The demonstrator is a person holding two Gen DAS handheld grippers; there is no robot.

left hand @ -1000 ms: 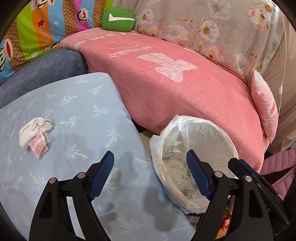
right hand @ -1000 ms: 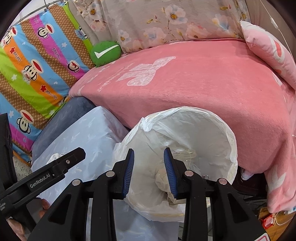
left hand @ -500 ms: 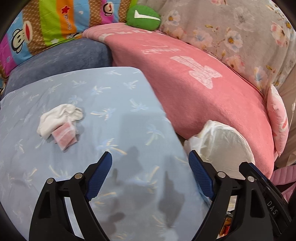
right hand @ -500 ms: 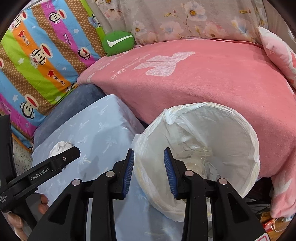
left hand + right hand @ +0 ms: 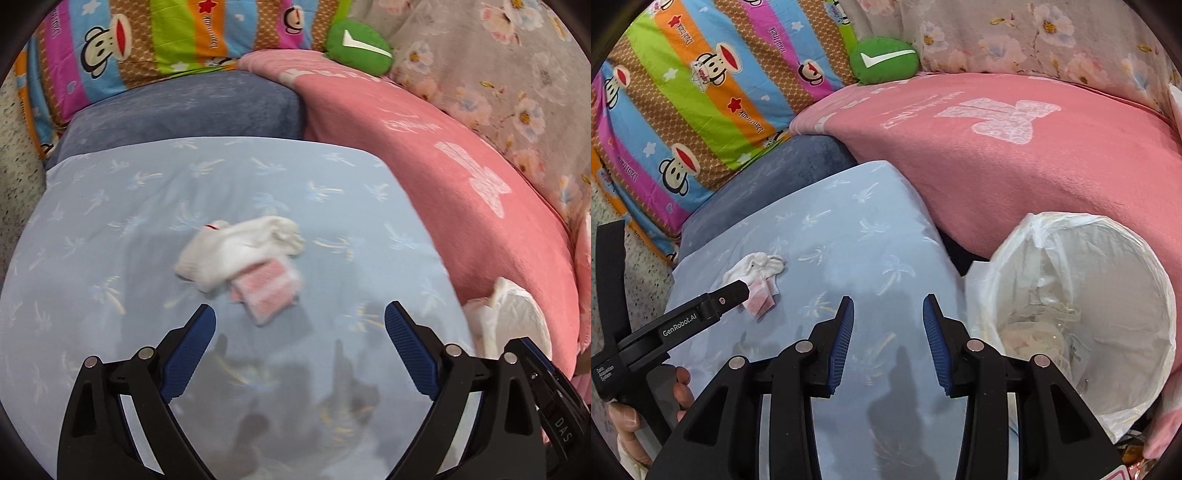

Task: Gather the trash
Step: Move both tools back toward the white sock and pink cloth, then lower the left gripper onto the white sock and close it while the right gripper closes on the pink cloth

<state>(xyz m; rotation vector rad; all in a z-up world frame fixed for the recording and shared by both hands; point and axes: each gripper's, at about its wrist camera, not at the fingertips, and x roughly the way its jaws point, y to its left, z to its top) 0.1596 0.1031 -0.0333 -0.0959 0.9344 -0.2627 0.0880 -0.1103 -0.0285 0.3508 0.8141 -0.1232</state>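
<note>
I have the left hand-held gripper [image 5: 300,325] low over the light blue cushion [image 5: 110,229], pointing down at the trash. Its jaws have just been opening and now stand spread wide, nothing between them. I judge that spread is there to straddle the pile in one approach.

The trash sits mid-cushion, just beyond the left fingertips: one crumpled white tissue wad [image 5: 236,247] with one pink-and-white wrapper [image 5: 269,295] touching its near-right edge, partly tucked under it. Blur prevents me from confirming whether the wad is one piece or several.

The right hand-held gripper [image 5: 888,317] hangs over the near right part of the same cushion, jaws partly apart and just opened a little, gripping nothing. It sits between the trash on its left and the bin [image 5: 1082,229] on its right.

One bin, lined with one white bag, stands just right of the cushion against the pink blanket [image 5: 1034,166]. It already holds some pale crumpled material. I judge its placement keeps the carry short.

Count: two grippers, two trash pieces, one bin.
</note>
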